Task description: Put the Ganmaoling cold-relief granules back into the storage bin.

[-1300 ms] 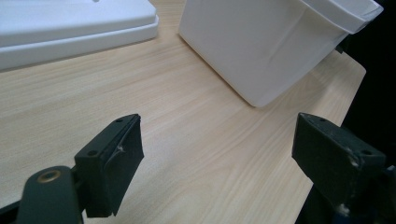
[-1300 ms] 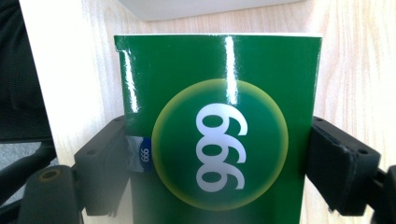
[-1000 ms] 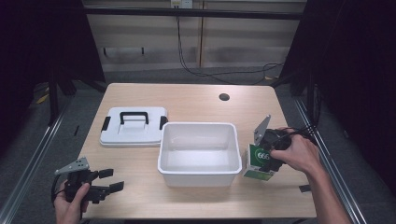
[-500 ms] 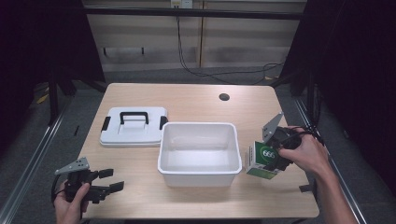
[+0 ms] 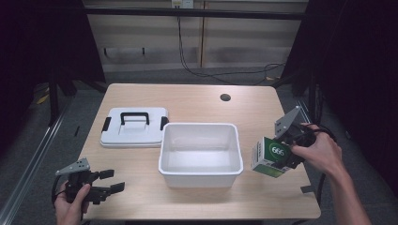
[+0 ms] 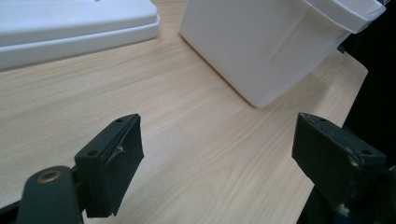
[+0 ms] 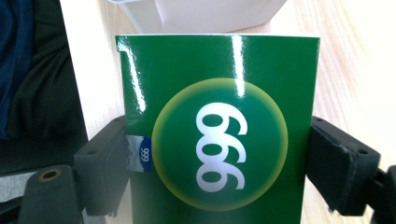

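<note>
Two grippers in play, one loaded. Right gripper (image 5: 287, 157): jaws clamped on either side of a green box (image 5: 269, 156) marked 999, held tilted just beside the right wall of the white tub (image 5: 201, 154), apparently clear of the table (image 5: 197, 101). Left gripper (image 5: 96, 183): jaws wide apart on nothing, low over the near left corner. White lid (image 5: 134, 127) with black handle lying flat left of the tub, touching or nearly so.

Likely step: box into tub. To do it well: lift higher than the rim first, carry across to the middle of the tub, level the box, lower close to the floor, then part the jaws. Squeeze steady; glossy card likely slippery.

Hard to judge: whether the box's lower corner grazes the table; the box's far side and bottom edge, cut off in the right gripper view.
</note>
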Demonstrator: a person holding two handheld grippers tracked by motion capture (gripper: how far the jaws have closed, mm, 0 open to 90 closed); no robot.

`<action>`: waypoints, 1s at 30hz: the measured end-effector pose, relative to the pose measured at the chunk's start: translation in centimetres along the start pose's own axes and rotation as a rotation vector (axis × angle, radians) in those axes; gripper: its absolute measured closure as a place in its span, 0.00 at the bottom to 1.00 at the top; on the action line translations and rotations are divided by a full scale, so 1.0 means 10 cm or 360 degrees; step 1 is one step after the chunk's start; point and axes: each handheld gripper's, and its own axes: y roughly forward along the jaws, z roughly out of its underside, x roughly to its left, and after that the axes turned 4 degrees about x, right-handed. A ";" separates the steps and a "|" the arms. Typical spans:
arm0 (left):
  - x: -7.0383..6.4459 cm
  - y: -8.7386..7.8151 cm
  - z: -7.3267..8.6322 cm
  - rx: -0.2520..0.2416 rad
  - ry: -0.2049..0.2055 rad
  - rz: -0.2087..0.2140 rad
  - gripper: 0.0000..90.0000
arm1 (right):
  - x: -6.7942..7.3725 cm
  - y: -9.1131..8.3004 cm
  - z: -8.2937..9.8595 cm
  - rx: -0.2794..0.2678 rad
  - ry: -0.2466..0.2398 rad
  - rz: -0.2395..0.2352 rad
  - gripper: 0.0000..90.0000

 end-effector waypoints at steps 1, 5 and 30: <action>0.00 0.00 0.00 0.0000 0.0000 0.0000 0.18 | 0.00 -0.02 0.01 -0.0017 -0.0009 0.0010 0.18; 0.00 0.00 0.00 -0.0009 0.0004 0.0003 0.18 | 0.01 -0.10 0.02 -0.0047 -0.0002 0.0029 0.18; 0.00 -0.01 0.00 -0.0014 0.0005 0.0009 0.18 | 0.02 -0.47 -0.06 -0.0301 -0.0003 0.0085 0.18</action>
